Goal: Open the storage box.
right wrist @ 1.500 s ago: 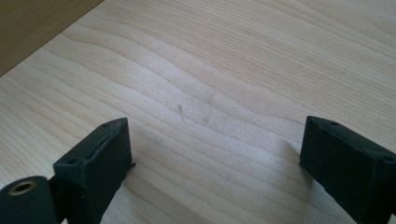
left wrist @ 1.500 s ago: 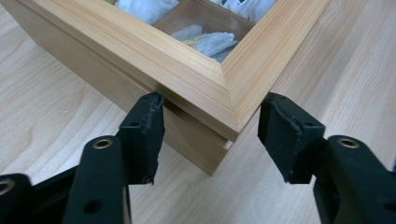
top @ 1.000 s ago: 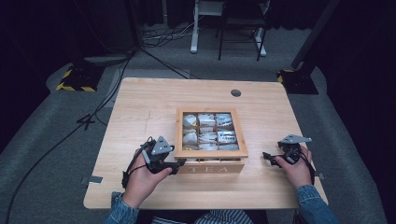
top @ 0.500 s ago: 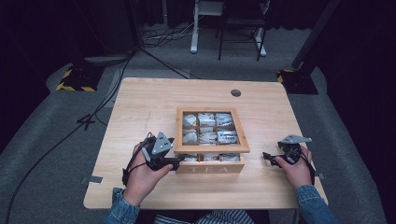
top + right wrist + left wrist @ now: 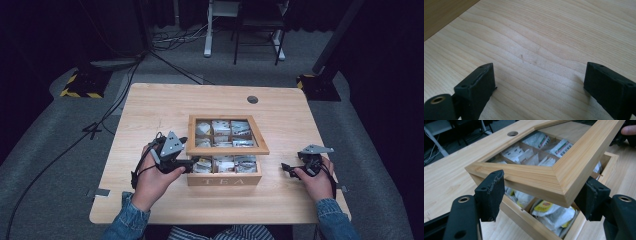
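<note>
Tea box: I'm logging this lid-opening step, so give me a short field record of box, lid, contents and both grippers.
box: wooden tea box on the table, marked TEA on its front
lid: windowed lid raised at its front edge
contents: tea bags in compartments
left gripper: jaws have just been opening, lid's front corner between them, pads not pressing
right gripper: open, over bare table to the right of the box

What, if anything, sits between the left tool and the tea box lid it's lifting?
Nothing visible. The left tool straddles the near corner of the lid, which is already raised off the tea box, showing tea bags underneath.
</note>
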{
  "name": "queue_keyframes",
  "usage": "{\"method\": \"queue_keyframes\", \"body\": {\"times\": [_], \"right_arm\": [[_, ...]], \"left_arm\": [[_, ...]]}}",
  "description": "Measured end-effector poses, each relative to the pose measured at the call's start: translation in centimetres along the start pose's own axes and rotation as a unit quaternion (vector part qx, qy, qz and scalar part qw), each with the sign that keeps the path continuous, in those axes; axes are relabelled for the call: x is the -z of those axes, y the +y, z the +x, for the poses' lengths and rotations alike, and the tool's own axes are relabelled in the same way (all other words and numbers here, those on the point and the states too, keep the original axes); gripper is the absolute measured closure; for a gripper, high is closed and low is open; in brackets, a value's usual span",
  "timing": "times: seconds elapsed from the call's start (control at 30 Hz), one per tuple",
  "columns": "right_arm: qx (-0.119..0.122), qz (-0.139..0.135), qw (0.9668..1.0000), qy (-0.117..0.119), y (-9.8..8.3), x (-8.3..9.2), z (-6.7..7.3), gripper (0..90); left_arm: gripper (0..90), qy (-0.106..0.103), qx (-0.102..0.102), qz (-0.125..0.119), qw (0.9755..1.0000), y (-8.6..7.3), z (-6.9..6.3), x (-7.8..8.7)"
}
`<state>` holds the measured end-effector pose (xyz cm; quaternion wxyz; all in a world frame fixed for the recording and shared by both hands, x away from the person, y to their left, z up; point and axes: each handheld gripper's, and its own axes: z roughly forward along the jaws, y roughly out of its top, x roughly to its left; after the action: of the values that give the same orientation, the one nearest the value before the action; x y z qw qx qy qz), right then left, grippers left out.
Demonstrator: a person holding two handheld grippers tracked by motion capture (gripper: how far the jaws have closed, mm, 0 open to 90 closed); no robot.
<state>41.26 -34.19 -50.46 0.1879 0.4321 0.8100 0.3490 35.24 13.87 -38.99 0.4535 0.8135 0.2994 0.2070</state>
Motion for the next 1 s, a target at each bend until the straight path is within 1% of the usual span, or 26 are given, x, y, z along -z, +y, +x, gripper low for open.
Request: {"method": "queue_keyframes", "body": {"times": [0.13, 0.23, 0.3, 0.4, 0.47, 0.53, 0.57, 0.63, 0.77, 0.8, 0.83, 0.9, 1.0], "right_arm": [[-0.003, -0.001, 1.0000, -0.003, 0.0, 0.0, 0.1, 10.1], [-0.005, -0.001, 1.0000, -0.006, 0.0, 0.0, 0.1, 10.2], [-0.007, -0.002, 1.0000, -0.007, -0.1, 0.0, 0.2, 10.3], [-0.010, -0.002, 0.9999, -0.009, -0.1, 0.1, 0.3, 10.4], [-0.012, -0.002, 0.9999, -0.012, -0.1, 0.1, 0.3, 10.6], [-0.011, -0.001, 0.9999, -0.013, -0.1, 0.1, 0.3, 10.8], [-0.012, -0.001, 0.9998, -0.014, -0.1, 0.1, 0.4, 11.0], [-0.013, -0.002, 0.9998, -0.017, -0.1, 0.2, 0.5, 11.3], [-0.015, -0.002, 0.9997, -0.020, -0.2, 0.3, 0.7, 11.6], [-0.016, -0.002, 0.9997, -0.020, -0.3, 0.3, 0.8, 11.6], [-0.017, -0.003, 0.9996, -0.021, -0.3, 0.3, 0.9, 11.6], [-0.015, -0.003, 0.9997, -0.021, -0.4, 0.5, 1.1, 11.9], [-0.014, -0.003, 0.9997, -0.019, -0.7, 0.7, 1.4, 11.9]], "left_arm": [[30.6, 0.003, -0.003, -0.011, 0.9999, 0.6, 0.5, -0.1], [31.5, 0.004, -0.001, -0.023, 0.9997, 1.1, 0.8, 0.0], [32.7, 0.006, -0.005, -0.030, 0.9995, 1.5, 1.1, 0.0], [33.8, 0.004, -0.005, -0.036, 0.9993, 1.8, 1.5, -0.1], [34.1, 0.005, -0.001, -0.045, 0.9990, 1.9, 1.9, -0.3], [35.7, 0.008, -0.002, -0.053, 0.9986, 2.0, 2.3, -0.6], [36.4, 0.009, -0.006, -0.058, 0.9983, 2.1, 2.4, -0.7], [39.6, 0.005, -0.009, -0.066, 0.9978, 2.3, 2.6, -0.9], [41.4, 0.000, -0.012, -0.072, 0.9974, 2.5, 2.9, -1.5], [41.9, 0.000, -0.011, -0.073, 0.9972, 2.6, 2.9, -1.6], [42.8, 0.002, -0.014, -0.074, 0.9971, 2.6, 3.0, -1.7], [44.1, -0.001, -0.011, -0.075, 0.9971, 2.8, 3.2, -1.8], [44.2, 0.000, -0.009, -0.084, 0.9964, 3.1, 3.5, -1.8]]}}
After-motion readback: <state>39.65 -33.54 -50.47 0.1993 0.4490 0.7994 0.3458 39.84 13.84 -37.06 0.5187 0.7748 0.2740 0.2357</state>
